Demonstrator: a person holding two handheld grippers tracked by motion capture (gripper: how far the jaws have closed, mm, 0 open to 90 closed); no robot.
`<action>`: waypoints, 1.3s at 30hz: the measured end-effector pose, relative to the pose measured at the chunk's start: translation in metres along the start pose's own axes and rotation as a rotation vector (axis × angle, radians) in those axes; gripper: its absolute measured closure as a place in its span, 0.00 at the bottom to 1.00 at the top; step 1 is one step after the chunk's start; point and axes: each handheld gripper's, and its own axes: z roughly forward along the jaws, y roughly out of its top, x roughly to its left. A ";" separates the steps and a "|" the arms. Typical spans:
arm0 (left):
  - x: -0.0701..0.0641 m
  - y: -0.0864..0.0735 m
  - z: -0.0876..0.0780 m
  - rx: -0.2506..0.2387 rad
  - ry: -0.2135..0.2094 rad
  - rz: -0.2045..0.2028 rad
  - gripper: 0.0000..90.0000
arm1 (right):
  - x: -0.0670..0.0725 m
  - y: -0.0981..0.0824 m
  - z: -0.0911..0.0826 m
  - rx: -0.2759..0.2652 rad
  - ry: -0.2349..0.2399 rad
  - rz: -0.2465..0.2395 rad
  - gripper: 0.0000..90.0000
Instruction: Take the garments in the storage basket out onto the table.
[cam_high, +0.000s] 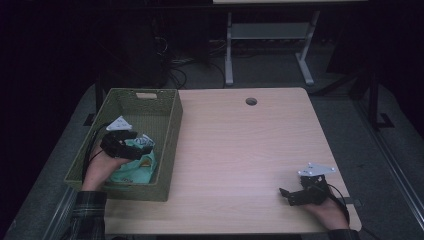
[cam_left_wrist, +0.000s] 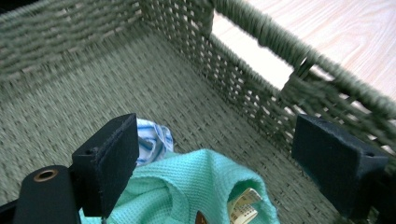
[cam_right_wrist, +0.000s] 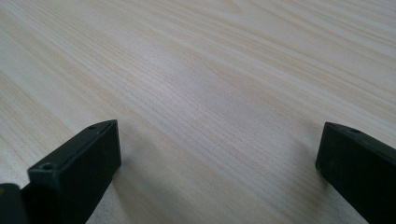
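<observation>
A green woven basket (cam_high: 169, 131) stands on the left part of the wooden table (cam_high: 240, 145). Inside it lies a crumpled mint-green cloth (cam_high: 135, 167) with a white-and-blue striped piece beside it. My left gripper (cam_high: 137, 145) hovers inside the basket just above the cloth, jaws wide open. From its own camera the mint cloth (cam_left_wrist: 187, 189) with a paper tag (cam_left_wrist: 243, 210) lies between and below the open jaws, and the striped cloth (cam_left_wrist: 152, 140) peeks out behind the left one. My right gripper (cam_high: 286, 195) rests low at the table's front right, open over bare wood (cam_right_wrist: 210, 102).
The basket wall (cam_left_wrist: 280, 88) with a handle cut-out rises close on the right of my left gripper. A round cable hole (cam_high: 251, 101) sits near the table's far edge. Beyond the table stand a white desk frame (cam_high: 270, 45) and dark floor clutter.
</observation>
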 end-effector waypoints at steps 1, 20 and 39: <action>0.000 -0.002 0.004 0.018 0.001 -0.004 0.16 | 0.000 0.000 0.000 0.000 0.000 0.000 0.00; -0.005 -0.011 0.034 0.220 -0.021 -0.001 0.21 | 0.000 0.000 0.000 0.000 0.000 -0.001 0.00; -0.004 -0.015 0.043 0.360 -0.041 -0.023 0.58 | 0.000 0.000 0.000 0.000 0.000 0.000 0.00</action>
